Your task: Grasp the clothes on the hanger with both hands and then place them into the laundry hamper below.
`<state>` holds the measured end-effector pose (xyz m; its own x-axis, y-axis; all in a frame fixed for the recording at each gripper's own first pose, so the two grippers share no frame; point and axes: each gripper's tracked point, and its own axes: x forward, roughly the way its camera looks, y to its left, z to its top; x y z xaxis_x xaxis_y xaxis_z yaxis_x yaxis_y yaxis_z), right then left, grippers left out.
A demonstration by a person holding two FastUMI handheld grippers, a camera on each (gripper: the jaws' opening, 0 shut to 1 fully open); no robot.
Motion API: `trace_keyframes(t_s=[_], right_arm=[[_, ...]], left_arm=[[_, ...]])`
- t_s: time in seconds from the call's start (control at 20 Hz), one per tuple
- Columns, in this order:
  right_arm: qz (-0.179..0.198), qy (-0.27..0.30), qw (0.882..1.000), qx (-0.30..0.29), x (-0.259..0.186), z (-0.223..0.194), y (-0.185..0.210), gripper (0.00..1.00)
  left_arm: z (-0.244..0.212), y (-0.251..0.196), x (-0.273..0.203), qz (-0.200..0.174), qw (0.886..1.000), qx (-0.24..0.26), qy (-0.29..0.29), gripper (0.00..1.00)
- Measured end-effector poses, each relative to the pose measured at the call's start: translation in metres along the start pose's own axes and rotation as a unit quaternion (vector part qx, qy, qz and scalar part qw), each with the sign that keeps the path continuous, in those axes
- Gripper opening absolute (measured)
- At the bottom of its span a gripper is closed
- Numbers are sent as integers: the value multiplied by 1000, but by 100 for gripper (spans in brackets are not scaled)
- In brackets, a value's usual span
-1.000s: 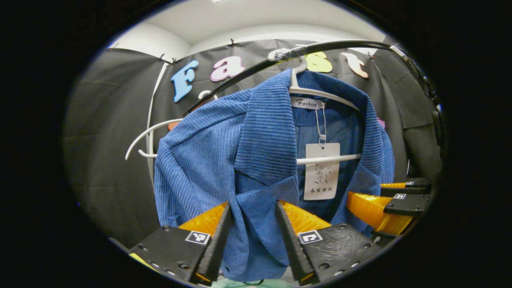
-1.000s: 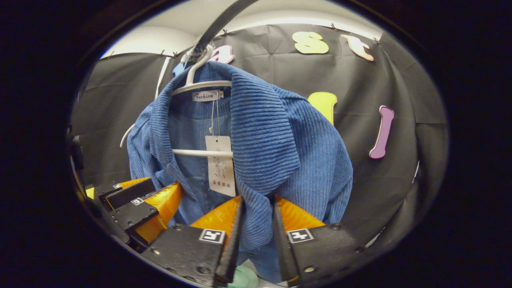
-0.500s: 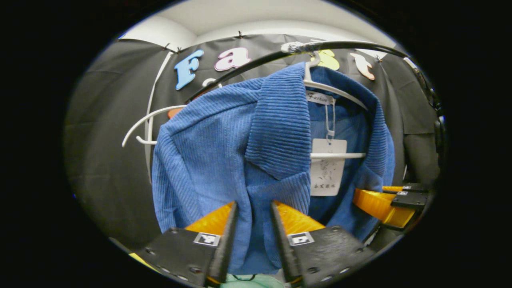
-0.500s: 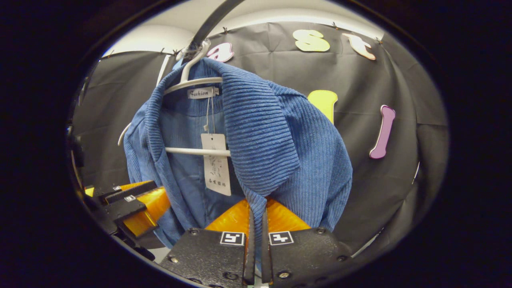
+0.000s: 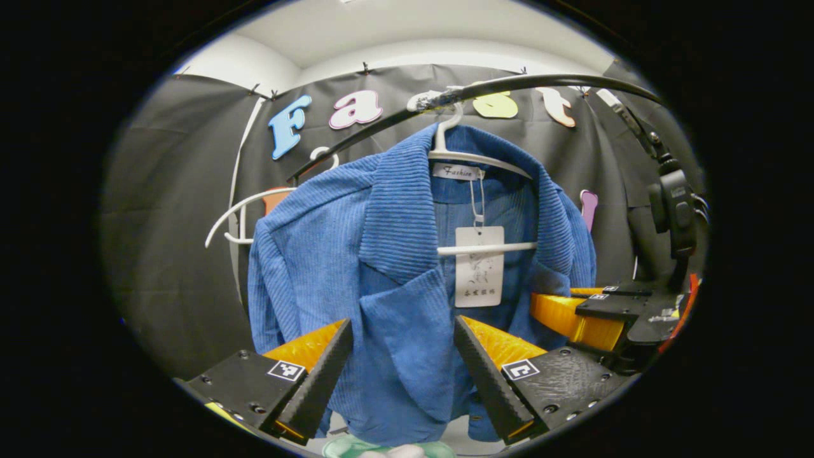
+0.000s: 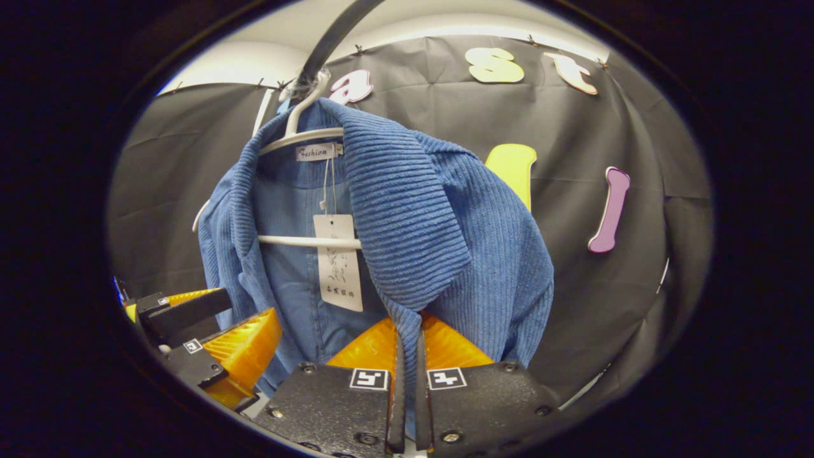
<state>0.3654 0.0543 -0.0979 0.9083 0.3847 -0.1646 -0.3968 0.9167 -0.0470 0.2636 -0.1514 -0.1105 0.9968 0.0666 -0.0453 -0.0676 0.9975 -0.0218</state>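
Corduroy makes the blue ribbed jacket [image 5: 356, 254] soft and limp on its white plastic hanger [image 5: 486, 248]. Right hand-held gripper [image 6: 407, 356] pinches one front edge below the lapel; left hand-held gripper [image 5: 402, 356] stands spread around the other, likely its best hold.

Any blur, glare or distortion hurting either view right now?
Left gripper view: sharp, even light; fisheye bows the black rail over the blue jacket. Right gripper view: the jacket's ribbing is crisp, no glare, edges dim.
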Motion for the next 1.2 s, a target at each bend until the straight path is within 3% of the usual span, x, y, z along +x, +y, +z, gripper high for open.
trace_keyframes(t_s=[0.1, 0.25, 0.55, 0.85, 0.95, 1.0, 1.05, 1.1, 1.2], right_arm=[[8, -4, 1000, -8, -2, 1, -3, 10], [6, -3, 1000, -6, -6, 2, -6, 10], [14, -3, 1000, -22, -3, 1, -3, 9], [6, 6, 1000, 0, 2, 0, -3, 10], [10, 7, 1000, 4, 1, 2, -4, 9], [15, 7, 1000, 5, 3, 4, -7, 8], [19, 7, 1000, 7, 3, 5, -7, 7], [21, 6, 1000, 10, 1, 4, -9, 6], [29, 7, 999, 19, -1, 4, -12, 5]], left_arm=[[4, -10, 3, -8, 1000, 13, -11, 92], [1, -8, 16, 0, 1000, 15, -4, 99], [-13, 6, 44, 24, 999, 14, 16, 99], [-14, 28, 46, 44, 998, 19, 27, 29], [-12, 29, 45, 31, 999, 15, 27, 6], [-11, 37, 42, 41, 999, 14, 27, 11], [-10, 41, 40, 42, 999, 15, 25, 0], [-8, 48, 38, 46, 999, 16, 22, 5], [-6, 61, 37, 59, 998, 21, 22, 5]])
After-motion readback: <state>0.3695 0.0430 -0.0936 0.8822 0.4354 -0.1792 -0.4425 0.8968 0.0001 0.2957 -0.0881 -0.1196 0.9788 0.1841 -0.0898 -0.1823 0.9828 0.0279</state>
